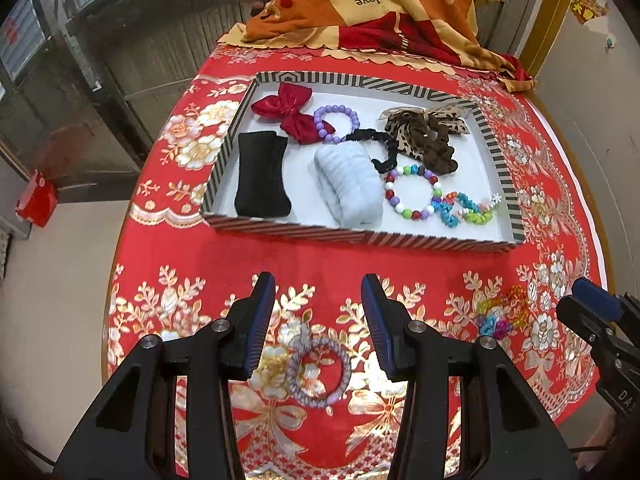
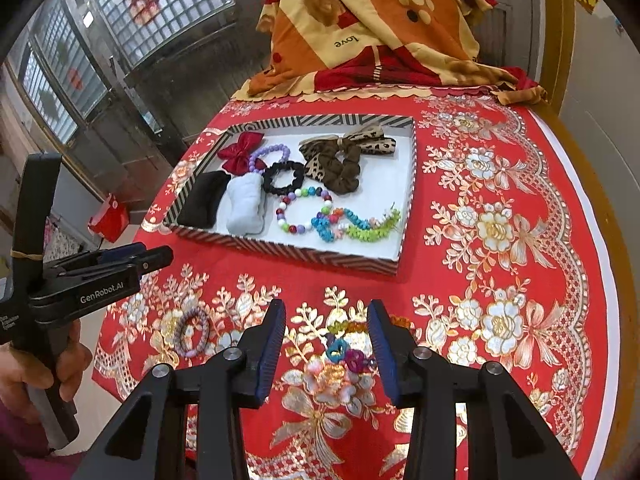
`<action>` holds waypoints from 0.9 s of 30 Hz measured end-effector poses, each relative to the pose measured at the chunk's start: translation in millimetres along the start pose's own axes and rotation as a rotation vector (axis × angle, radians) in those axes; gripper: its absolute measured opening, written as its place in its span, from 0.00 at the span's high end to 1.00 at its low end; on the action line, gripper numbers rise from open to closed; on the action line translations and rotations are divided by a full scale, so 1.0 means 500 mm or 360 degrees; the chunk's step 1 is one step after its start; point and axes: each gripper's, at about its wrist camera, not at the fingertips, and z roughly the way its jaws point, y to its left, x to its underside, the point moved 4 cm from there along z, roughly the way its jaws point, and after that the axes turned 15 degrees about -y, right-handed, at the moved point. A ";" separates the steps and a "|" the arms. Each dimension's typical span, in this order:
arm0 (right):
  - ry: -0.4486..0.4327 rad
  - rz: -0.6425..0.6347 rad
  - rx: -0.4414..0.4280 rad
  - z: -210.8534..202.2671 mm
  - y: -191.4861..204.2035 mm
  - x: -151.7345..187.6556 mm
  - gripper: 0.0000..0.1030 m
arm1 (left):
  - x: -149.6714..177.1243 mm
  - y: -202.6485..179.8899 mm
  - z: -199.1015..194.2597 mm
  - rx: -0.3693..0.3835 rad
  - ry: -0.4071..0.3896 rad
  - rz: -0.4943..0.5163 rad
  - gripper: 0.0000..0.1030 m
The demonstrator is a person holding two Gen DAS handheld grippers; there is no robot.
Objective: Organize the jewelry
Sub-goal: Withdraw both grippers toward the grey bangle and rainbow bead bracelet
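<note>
Red-clothed bench (image 1: 320, 256), striped tray (image 1: 360, 236) upper centre; left gripper (image 1: 318, 292) and right gripper (image 2: 326, 320) both released, empty.

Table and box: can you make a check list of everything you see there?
Surface: red floral tablecloth covers the table.
Job's things: striped tray holds bows, scrunchies, bead bracelets; purple hair tie and colourful spiral tie lie outside on the cloth.
Clutter: orange blanket heaped behind the tray.
Grippers: left gripper open above the purple tie; right gripper open around the spiral tie, not pressing it.
Cables: nothing seen.
Surroundings: barred windows, red bag on the floor.
</note>
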 end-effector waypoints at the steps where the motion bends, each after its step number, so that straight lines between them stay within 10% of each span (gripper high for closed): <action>1: 0.0002 -0.0003 0.0000 -0.002 0.000 0.002 0.61 | 0.004 0.000 -0.004 -0.0005 0.0000 -0.0002 0.57; 27: 0.0081 -0.0019 -0.0006 -0.017 -0.030 0.065 0.61 | 0.051 -0.003 -0.024 -0.0017 0.0067 -0.0064 0.57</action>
